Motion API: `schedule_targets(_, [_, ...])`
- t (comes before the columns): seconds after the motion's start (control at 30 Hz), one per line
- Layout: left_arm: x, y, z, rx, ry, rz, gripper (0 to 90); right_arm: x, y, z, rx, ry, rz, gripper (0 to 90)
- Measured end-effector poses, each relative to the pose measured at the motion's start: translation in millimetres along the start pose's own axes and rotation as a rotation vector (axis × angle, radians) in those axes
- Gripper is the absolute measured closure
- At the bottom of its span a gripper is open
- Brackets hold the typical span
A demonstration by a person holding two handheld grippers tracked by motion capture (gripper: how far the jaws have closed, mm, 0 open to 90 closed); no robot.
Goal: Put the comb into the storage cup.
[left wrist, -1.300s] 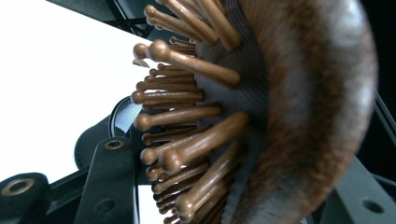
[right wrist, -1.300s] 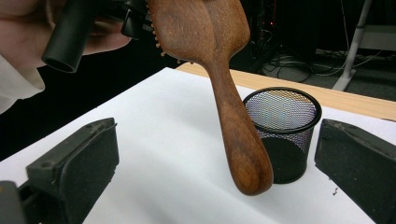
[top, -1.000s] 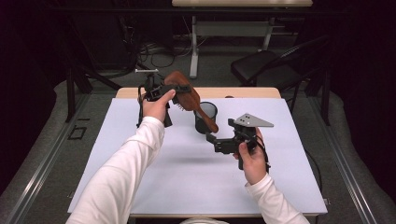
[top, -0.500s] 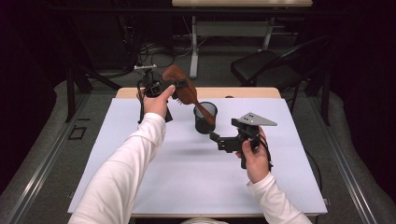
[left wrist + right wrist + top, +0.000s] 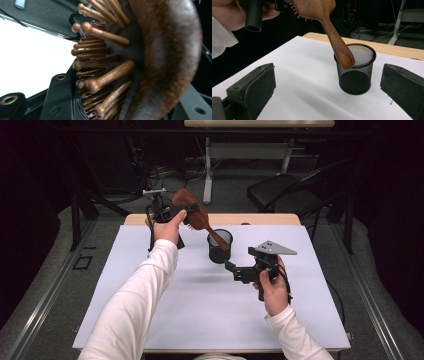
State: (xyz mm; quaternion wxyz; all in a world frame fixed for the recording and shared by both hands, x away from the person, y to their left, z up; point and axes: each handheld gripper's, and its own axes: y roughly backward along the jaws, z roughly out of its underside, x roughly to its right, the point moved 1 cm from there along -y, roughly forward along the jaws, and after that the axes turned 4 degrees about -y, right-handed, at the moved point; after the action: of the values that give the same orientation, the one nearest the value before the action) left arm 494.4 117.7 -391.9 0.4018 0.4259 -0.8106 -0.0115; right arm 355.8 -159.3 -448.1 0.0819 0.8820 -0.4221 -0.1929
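My left gripper (image 5: pixel 175 214) is shut on the head of a brown wooden hairbrush (image 5: pixel 196 217), raised over the table's far left. In the left gripper view the brush's bristles (image 5: pixel 100 62) stick out between the jaws of the left gripper (image 5: pixel 125 102). The brush handle (image 5: pixel 337 42) slants down to the near rim of a black mesh cup (image 5: pixel 355 72); I cannot tell whether it touches. My right gripper (image 5: pixel 234 270) is open and points at the cup (image 5: pixel 220 247) from the right. In its own view the right gripper (image 5: pixel 328 67) has a jaw on each side, apart from the cup.
A white sheet (image 5: pixel 200 315) covers the table, with a wooden strip (image 5: pixel 260 219) along its far edge. Behind the table stand a black chair (image 5: pixel 285 195) and a desk frame (image 5: pixel 210 165), with cables on the dark floor.
The left gripper's end of the brush has lifted a little, so the brush stands slightly steeper. The right gripper has hardly moved.
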Motion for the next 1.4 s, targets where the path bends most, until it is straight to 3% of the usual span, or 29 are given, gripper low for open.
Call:
schedule_targets(0.27, [-2.5,0.6,-5.8,0.04,-0.001,-0.022,47.9,0.1,-1.0,0.1,-0.003,0.002,-0.003,0.0])
schedule_targets(0.73, [-7.1,-6.6,-6.1,0.058,0.0,-0.076,47.8,1.3,-0.2,-0.3,0.003,-0.002,0.001,0.0])
schedule_targets(1.4, [-7.1,-13.7,-3.5,0.071,-0.011,-0.088,47.8,1.8,0.1,-0.4,0.007,-0.001,0.002,0.2])
